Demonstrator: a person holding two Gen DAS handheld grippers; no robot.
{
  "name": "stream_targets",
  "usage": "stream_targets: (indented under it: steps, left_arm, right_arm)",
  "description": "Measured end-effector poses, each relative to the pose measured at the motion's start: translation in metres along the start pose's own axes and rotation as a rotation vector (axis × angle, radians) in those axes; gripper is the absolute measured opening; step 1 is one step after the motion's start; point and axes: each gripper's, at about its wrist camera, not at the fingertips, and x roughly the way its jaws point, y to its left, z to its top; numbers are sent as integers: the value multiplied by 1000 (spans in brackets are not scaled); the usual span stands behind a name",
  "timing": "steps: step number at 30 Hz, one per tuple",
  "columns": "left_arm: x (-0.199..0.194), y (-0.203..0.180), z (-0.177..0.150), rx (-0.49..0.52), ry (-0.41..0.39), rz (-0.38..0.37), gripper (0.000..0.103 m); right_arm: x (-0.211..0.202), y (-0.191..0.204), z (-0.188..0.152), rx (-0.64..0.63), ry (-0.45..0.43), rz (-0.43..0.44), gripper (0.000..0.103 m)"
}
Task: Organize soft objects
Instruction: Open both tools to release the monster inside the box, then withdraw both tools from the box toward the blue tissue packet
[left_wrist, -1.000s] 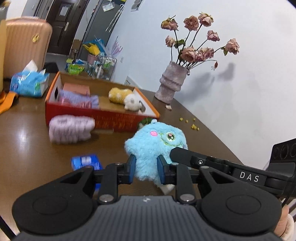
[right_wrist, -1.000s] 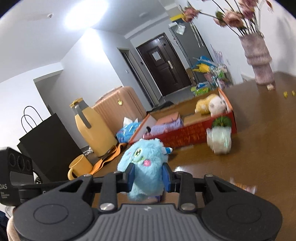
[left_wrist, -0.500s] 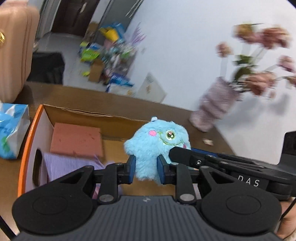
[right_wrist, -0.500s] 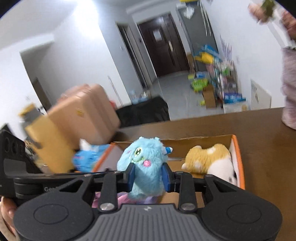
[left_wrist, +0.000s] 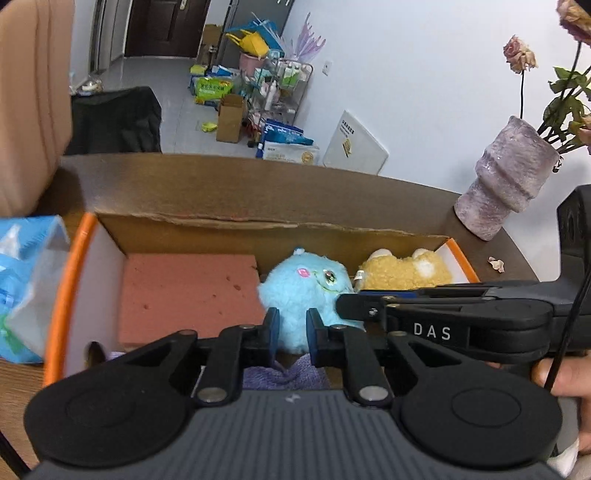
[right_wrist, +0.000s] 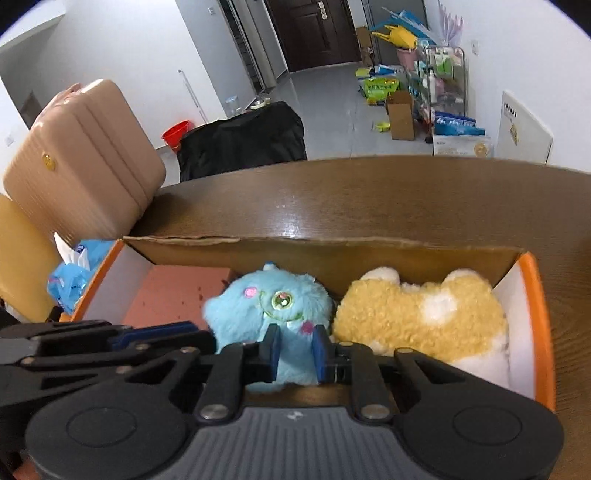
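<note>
Both of your tools grip the blue plush monster (left_wrist: 306, 291) at once. Your left tool (left_wrist: 291, 334) pinches its lower body between the blue pads, and your right tool (right_wrist: 295, 350) is clamped on it from the other side. The monster sits over the open cardboard box (left_wrist: 229, 206) on the brown table (right_wrist: 369, 195), between the pink sponge block (left_wrist: 184, 291) and the yellow plush animal (right_wrist: 417, 317), which it touches. A purple cloth (left_wrist: 284, 376) lies in the box just below your left tool. A grey vase (left_wrist: 506, 181) stands beyond the box.
</note>
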Motion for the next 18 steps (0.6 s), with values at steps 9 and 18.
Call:
stream_targets:
  steps: [9,18]
  left_arm:
    - [-119,-7,1,131,-155,192,16]
    - [-253,-13,-53,171,-471,332,84]
  right_arm:
    - [-138,18,-12,-95,-130,-88,19]
    - [-274,18,-85,-118,-477,-234,95]
